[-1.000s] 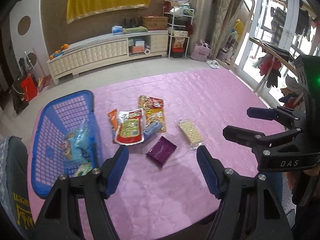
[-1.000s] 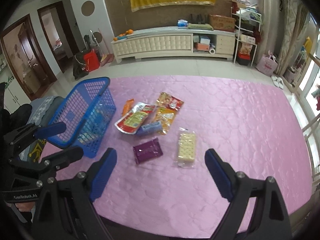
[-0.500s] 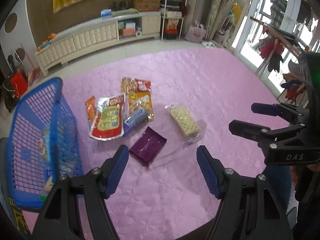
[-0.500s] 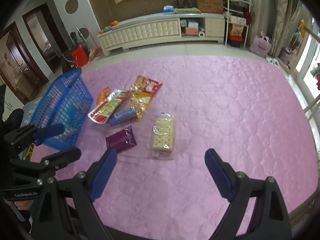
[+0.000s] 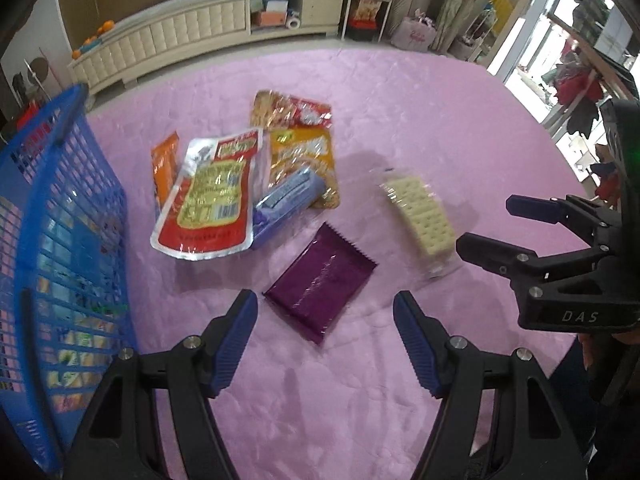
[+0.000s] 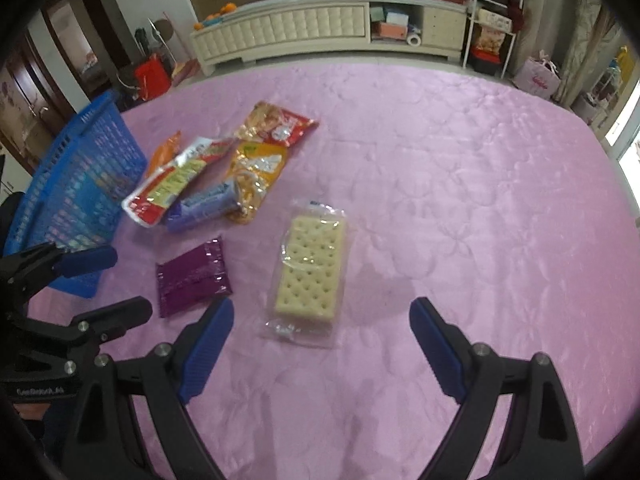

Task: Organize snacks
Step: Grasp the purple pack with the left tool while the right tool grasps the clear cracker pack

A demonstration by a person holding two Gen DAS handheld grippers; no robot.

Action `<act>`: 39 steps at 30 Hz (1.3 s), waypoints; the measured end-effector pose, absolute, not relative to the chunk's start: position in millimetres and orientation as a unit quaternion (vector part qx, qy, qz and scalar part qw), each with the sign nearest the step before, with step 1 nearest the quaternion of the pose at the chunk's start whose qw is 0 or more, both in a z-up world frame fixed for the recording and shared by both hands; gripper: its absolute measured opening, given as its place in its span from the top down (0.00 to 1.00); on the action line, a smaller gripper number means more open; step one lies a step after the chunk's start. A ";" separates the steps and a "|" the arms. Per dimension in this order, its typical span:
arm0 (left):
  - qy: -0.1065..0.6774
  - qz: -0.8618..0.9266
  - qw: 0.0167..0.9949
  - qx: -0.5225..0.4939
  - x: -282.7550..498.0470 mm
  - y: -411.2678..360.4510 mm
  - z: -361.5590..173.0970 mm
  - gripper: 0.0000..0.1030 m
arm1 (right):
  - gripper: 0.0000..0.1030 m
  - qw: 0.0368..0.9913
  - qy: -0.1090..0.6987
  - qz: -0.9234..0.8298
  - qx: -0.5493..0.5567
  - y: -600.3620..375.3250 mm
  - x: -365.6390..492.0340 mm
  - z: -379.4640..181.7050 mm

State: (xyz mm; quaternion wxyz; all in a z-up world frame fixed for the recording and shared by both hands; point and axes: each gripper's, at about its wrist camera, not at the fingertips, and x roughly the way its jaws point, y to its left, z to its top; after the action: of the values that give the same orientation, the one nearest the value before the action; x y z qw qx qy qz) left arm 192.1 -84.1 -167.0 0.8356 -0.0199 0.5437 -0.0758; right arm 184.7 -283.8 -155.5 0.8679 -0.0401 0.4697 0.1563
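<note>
Snack packets lie on a pink quilted cloth (image 5: 400,112). A purple packet (image 5: 320,280) sits just ahead of my open left gripper (image 5: 325,322), whose jaws are empty. A clear pack of crackers (image 6: 310,268) lies just ahead of my open right gripper (image 6: 322,328), also empty. Farther back sits a pile: a red and white pouch (image 5: 212,200), a blue tube pack (image 5: 286,200), yellow (image 5: 304,160), red (image 5: 292,110) and orange (image 5: 164,160) packets. A blue basket (image 5: 52,240) with several snacks inside stands at the left.
A cream low cabinet (image 6: 304,28) runs along the far wall, with a wire shelf rack (image 6: 492,12) to its right. The pink cloth (image 6: 460,180) spreads wide to the right of the snacks. A red bag (image 6: 150,76) stands on the floor behind the basket.
Both grippers have come down and forward toward the snacks, so the purple packet and the cracker pack now lie much closer to the fingertips. Neither gripper's opening has changed.
</note>
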 end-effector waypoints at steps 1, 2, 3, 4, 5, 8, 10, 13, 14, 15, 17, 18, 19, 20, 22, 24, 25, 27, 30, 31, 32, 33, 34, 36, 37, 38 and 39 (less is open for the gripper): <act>0.549 -0.075 0.832 -0.023 194.2 -81.9 -172.1 0.34 | 0.11 0.865 0.475 0.156 -0.042 -281.4 188.2 -159.4; 0.552 -0.074 0.830 -0.025 196.0 -80.3 -175.3 0.34 | 0.11 0.864 0.477 0.156 -0.045 -278.5 192.0 -163.8; 0.555 -0.074 0.828 -0.028 197.8 -78.4 -179.6 0.34 | 0.11 0.862 0.479 0.156 -0.048 -275.9 194.6 -166.6; 0.557 -0.074 0.827 -0.029 199.7 -76.7 -182.5 0.34 | 0.11 0.862 0.481 0.149 -0.056 -272.3 199.1 -170.9; 0.560 -0.072 0.825 -0.031 200.8 -75.1 -186.4 0.34 | 0.11 0.862 0.481 0.147 -0.060 -270.1 202.1 -173.3; 0.564 -0.075 0.822 -0.034 202.9 -72.6 -193.1 0.34 | 0.19 0.856 0.490 0.151 -0.065 -262.4 212.0 -180.6; 0.566 -0.076 0.820 -0.032 202.8 -71.6 -197.1 0.34 | 0.27 0.852 0.495 0.155 -0.072 -256.8 216.2 -186.6; 0.568 -0.081 0.819 -0.021 202.2 -72.8 -200.1 0.34 | 0.48 0.857 0.485 0.148 -0.093 -252.5 215.1 -190.6; 0.567 -0.084 0.819 -0.015 201.4 -73.5 -200.5 0.34 | 0.51 0.857 0.483 0.154 -0.093 -252.3 212.9 -190.4; 0.566 -0.087 0.820 -0.010 201.2 -74.1 -201.0 0.34 | 0.52 0.858 0.480 0.160 -0.090 -253.9 211.3 -190.2; 0.562 -0.091 0.822 0.001 202.3 -75.5 -203.1 0.34 | 0.52 0.858 0.479 0.165 -0.079 -258.2 206.4 -188.6; 0.562 -0.092 0.822 0.004 204.8 -76.1 -204.1 0.34 | 0.52 0.858 0.480 0.167 -0.073 -260.4 204.3 -188.1; 0.562 -0.091 0.822 0.007 204.2 -77.3 -202.2 0.34 | 0.52 0.858 0.481 0.167 -0.065 -264.4 200.7 -187.4; 0.564 -0.094 0.820 0.007 206.0 -77.7 -203.6 0.34 | 0.52 0.859 0.481 0.166 -0.060 -266.9 197.8 -186.6; 0.574 -0.111 0.811 0.003 212.2 -79.9 -208.9 0.34 | 0.52 0.860 0.479 0.167 -0.053 -271.4 190.2 -185.2; 0.570 -0.111 0.814 0.019 215.0 -82.9 -211.0 0.34 | 0.52 0.861 0.479 0.167 -0.047 -277.0 181.7 -184.0; 0.569 -0.111 0.814 0.025 216.2 -84.3 -212.4 0.34 | 0.52 0.861 0.479 0.167 -0.045 -280.0 178.6 -183.6; 0.573 -0.116 0.810 0.038 220.3 -87.8 -217.9 0.33 | 0.52 0.861 0.479 0.166 -0.039 -284.6 174.6 -183.4; 0.564 -0.134 0.811 0.075 221.9 -99.4 -219.0 0.30 | 0.52 0.861 0.479 0.168 -0.029 -293.7 165.6 -181.2; 0.563 -0.135 0.811 0.083 222.5 -102.8 -219.5 0.30 | 0.52 0.861 0.479 0.168 -0.029 -294.3 165.4 -181.1; 0.559 -0.138 0.812 0.091 222.7 -106.4 -219.2 0.30 | 0.52 0.861 0.479 0.168 -0.029 -293.6 166.9 -181.7; 0.561 -0.148 0.810 0.090 222.7 -109.7 -219.1 0.30 | 0.52 0.861 0.479 0.168 -0.028 -295.4 166.0 -182.2; 0.560 -0.152 0.809 0.092 222.7 -112.8 -219.1 0.30 | 0.52 0.861 0.480 0.167 -0.026 -296.9 166.2 -183.3; 0.558 -0.159 0.808 0.102 220.7 -119.9 -219.3 0.30 | 0.52 0.860 0.482 0.165 -0.019 -300.0 167.5 -185.9; 0.558 -0.160 0.807 0.105 220.4 -123.0 -220.0 0.30 | 0.52 0.860 0.483 0.164 -0.016 -301.5 168.2 -187.3; 0.560 -0.159 0.806 0.104 220.2 -124.2 -219.1 0.35 | 0.52 0.859 0.484 0.164 -0.014 -302.6 169.2 -188.4; 0.562 -0.156 0.806 0.101 220.7 -124.8 -217.5 0.45 | 0.52 0.859 0.485 0.165 -0.009 -304.3 168.8 -189.2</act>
State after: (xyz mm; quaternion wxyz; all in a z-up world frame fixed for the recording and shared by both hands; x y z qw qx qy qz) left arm 220.7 -124.8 -217.5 0.8059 0.1012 0.5622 -0.1556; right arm 168.8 -304.3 -189.2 0.8590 -0.0088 0.4845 0.1653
